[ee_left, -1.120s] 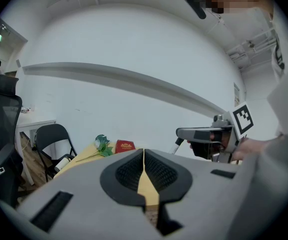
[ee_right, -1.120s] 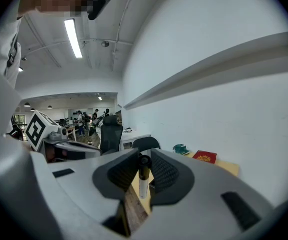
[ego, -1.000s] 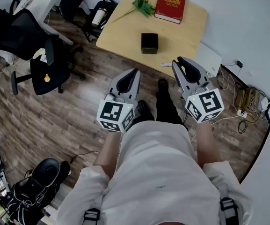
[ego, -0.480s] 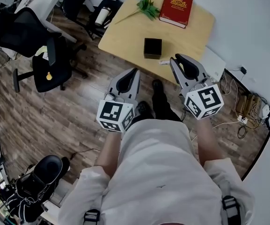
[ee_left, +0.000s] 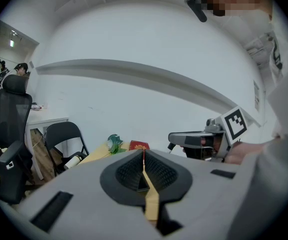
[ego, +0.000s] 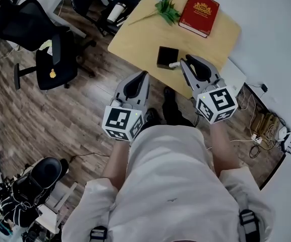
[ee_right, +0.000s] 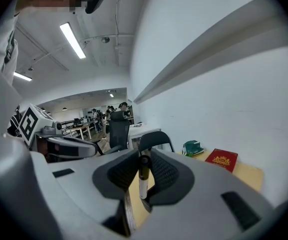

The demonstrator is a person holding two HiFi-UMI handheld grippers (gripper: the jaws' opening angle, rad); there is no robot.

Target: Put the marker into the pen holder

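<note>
At upper centre of the head view, the right gripper clamped the marker beside the holder on the table; the left gripper, jaws together, held nothing.

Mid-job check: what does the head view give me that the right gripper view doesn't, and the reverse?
Head view only: the black pen holder on the table, close to the right claw. Right gripper view only: the ceiling light and the pads pressed on the marker. Both: the red book, the left claw.
</note>
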